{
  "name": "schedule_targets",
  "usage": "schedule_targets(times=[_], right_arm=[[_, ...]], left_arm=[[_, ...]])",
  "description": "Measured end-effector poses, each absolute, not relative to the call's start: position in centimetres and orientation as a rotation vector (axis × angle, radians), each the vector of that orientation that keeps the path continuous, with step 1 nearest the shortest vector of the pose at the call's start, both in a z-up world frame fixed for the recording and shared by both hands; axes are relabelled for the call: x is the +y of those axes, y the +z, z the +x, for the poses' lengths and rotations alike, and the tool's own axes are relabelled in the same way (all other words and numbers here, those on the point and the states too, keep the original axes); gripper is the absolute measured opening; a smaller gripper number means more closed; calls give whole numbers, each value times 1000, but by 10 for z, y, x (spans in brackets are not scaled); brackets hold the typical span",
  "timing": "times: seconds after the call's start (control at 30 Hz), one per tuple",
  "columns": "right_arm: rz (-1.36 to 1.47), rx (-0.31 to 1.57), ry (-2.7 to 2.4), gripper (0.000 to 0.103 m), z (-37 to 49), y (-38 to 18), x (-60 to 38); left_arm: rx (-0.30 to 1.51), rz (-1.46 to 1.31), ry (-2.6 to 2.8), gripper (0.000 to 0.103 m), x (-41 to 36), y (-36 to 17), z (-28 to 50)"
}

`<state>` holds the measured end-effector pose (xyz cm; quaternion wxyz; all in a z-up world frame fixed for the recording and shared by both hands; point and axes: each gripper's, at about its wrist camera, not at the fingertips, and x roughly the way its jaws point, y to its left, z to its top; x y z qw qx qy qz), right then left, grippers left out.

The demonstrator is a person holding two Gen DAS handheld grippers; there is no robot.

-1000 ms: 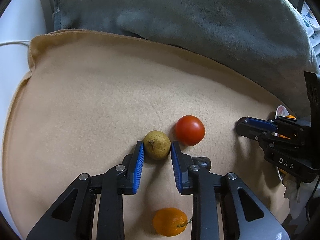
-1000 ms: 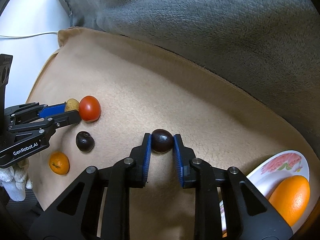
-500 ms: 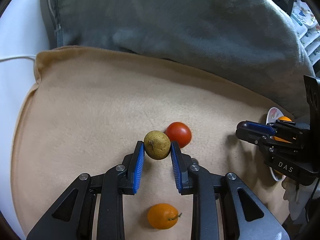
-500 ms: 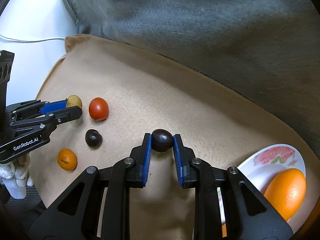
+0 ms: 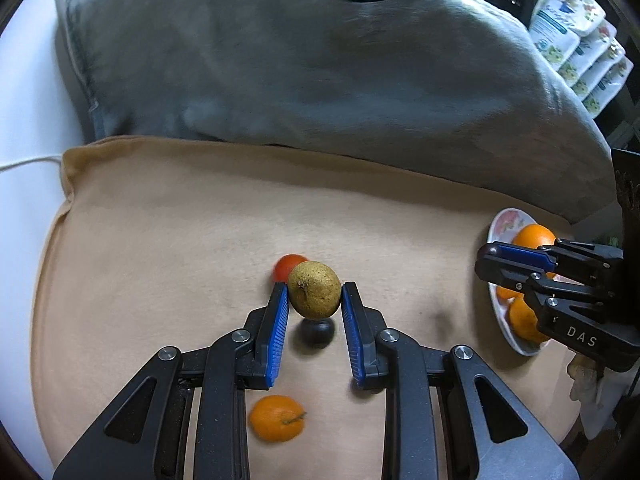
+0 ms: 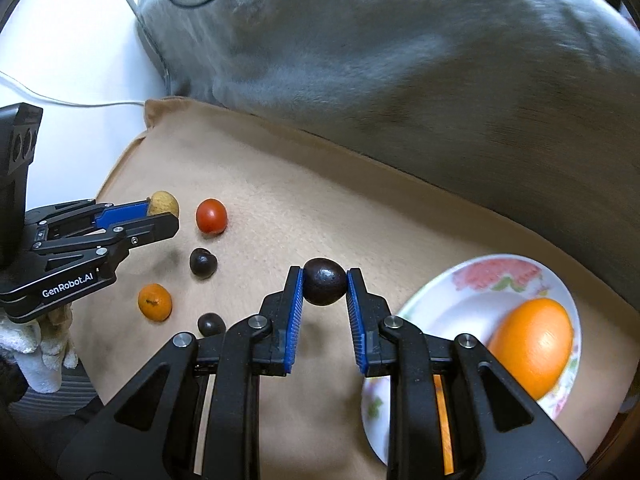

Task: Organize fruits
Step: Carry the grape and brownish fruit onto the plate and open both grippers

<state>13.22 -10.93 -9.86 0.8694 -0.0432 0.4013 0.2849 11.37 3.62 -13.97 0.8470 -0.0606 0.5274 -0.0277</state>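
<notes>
My left gripper (image 5: 314, 294) is shut on a yellow-brown round fruit (image 5: 315, 289), held above the beige cushion (image 5: 160, 240). Under it lie a red tomato (image 5: 289, 266), partly hidden, a dark fruit (image 5: 314, 330) and a small orange (image 5: 277, 418). My right gripper (image 6: 323, 286) is shut on a dark brown fruit (image 6: 324, 286), lifted just left of the floral plate (image 6: 472, 280). The plate holds a large orange (image 6: 530, 346). In the right wrist view the left gripper (image 6: 160, 216) hangs at the far left with the yellow-brown fruit (image 6: 164, 202) in its tips.
A grey blanket (image 5: 320, 72) covers the back. On the cushion the right wrist view shows the tomato (image 6: 211, 216), two dark fruits (image 6: 203, 263) (image 6: 211, 324) and a small orange (image 6: 155, 302). White cable (image 6: 68, 100) runs at the left; packets (image 5: 580, 40) stand at the back right.
Both grippers have risen with their fruits off the cushion. The right one has moved toward the plate, which now shows larger. The tomato now lies partly behind the left gripper's fruit.
</notes>
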Motion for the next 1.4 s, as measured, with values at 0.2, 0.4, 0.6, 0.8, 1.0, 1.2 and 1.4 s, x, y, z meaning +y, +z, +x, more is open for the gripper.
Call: schedule_targets(times=[0.2,0.4,0.6,0.8,1.0,1.2,1.4], right_arm=[[-54,824,568,23,119,-95,-137],[-8,809,530,23,109,-93,-170],[33,804,486,23,100,-94,-201],[64,807,440,23,96,-99,-230],[94,817,401,23,95,-105,-251],[129,833,368,23,95,-116,-268],[158,858,352,23,95,-128,-282]], left_arm=[[1103,-100,-106,25,18,-127,111],[1100,-73,-159,25,-1,-128,115],[1105,-44,-210,25,-28,-132,119],[1112,-24,-255,25,-51,-134,121],[1123,-5,-294,25,-71,-142,127],[1134,18,-327,25,-89,-150,131],[1144,40,-352,25,-109,-157,137]])
